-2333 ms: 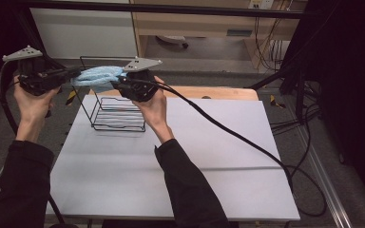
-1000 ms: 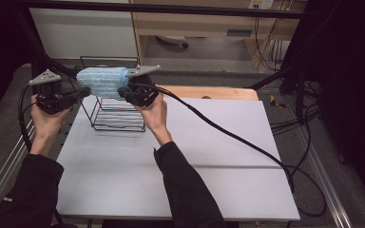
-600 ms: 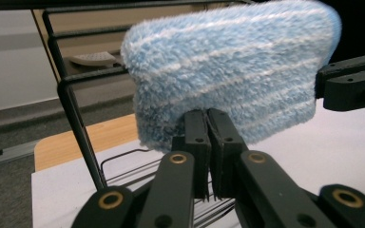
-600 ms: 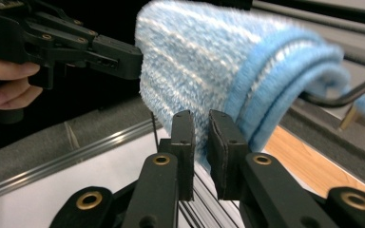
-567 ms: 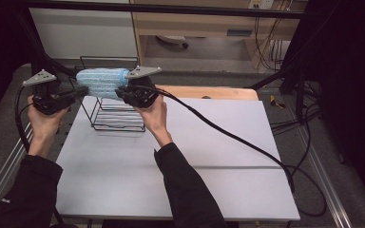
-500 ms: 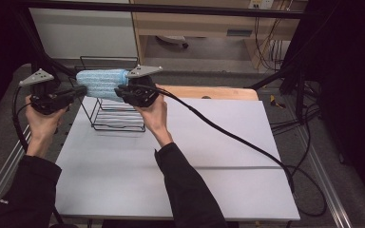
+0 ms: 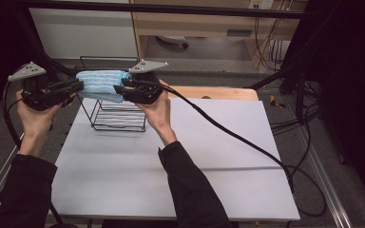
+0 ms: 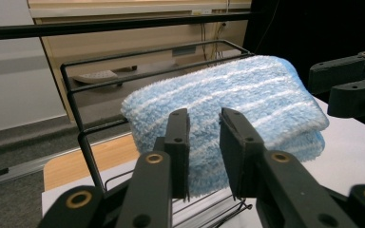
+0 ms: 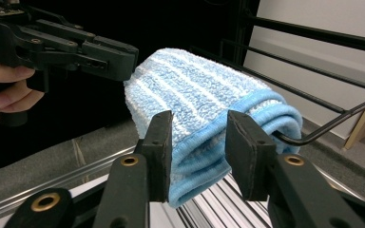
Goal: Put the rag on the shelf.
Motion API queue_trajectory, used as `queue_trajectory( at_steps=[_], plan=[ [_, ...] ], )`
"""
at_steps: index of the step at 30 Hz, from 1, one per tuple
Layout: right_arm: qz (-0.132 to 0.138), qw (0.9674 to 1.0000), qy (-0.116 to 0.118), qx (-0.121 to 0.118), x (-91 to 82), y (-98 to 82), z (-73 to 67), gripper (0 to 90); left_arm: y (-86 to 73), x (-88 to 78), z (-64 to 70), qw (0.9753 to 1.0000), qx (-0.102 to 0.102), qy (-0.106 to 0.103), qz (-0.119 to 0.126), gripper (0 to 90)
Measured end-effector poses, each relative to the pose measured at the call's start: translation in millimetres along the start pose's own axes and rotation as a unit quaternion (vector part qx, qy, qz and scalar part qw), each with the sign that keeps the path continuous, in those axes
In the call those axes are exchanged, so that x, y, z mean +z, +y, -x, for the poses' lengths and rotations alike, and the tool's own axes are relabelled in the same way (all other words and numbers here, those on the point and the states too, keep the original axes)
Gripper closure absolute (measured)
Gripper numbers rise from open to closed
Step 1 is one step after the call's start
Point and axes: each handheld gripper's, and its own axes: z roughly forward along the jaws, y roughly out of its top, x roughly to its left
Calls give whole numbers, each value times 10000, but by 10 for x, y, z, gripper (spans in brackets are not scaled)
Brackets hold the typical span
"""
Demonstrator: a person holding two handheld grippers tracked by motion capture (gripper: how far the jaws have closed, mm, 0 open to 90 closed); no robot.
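A folded light-blue towel (image 7: 100, 85) with white stripes lies over the top bars of a black wire rack (image 7: 119, 121) at the table's back left. My left gripper (image 7: 78, 88) is at the towel's left end and my right gripper (image 7: 116, 90) at its right end. In the left gripper view the jaws (image 8: 204, 114) stand a little apart, with the towel (image 8: 247, 95) just past their tips. The right gripper view shows wider-set jaws (image 9: 199, 116) framing the towel's hemmed end (image 9: 195, 90). The left gripper (image 9: 128, 59) touches the far end there.
The rack stands on a white table (image 7: 218, 152) with a wooden board (image 7: 218, 92) along its back edge. The right gripper's black cable (image 7: 228, 133) trails across the table to the right. Dark frame bars and cables run behind and to the right.
The towel, bunched between both grippers 2.3 s ago, now lies spread flat over the rack top. My left gripper has come a little right and lower. The right gripper has barely moved.
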Motion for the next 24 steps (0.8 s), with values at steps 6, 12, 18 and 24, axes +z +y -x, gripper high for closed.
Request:
queue_trajectory(
  at_steps=[6, 12, 18, 24],
  plan=[
    [74, 10000, 42, 40, -73, 45, -7, 540, 37, -38, 38, 10000, 54, -6, 18, 641],
    [-1, 10000, 44, 20, -155, 70, -15, 403, 21, -86, 96, 10000, 90, -4, -25, 509],
    [-104, 9999, 80, 40, -261, 28, -11, 265, -96, -155, 153, 9998, 168, -38, -41, 392],
    [-213, 9998, 0, 38, -426, -99, 26, 146, -291, -178, 204, 9995, 215, -68, -224, 269]
  ],
)
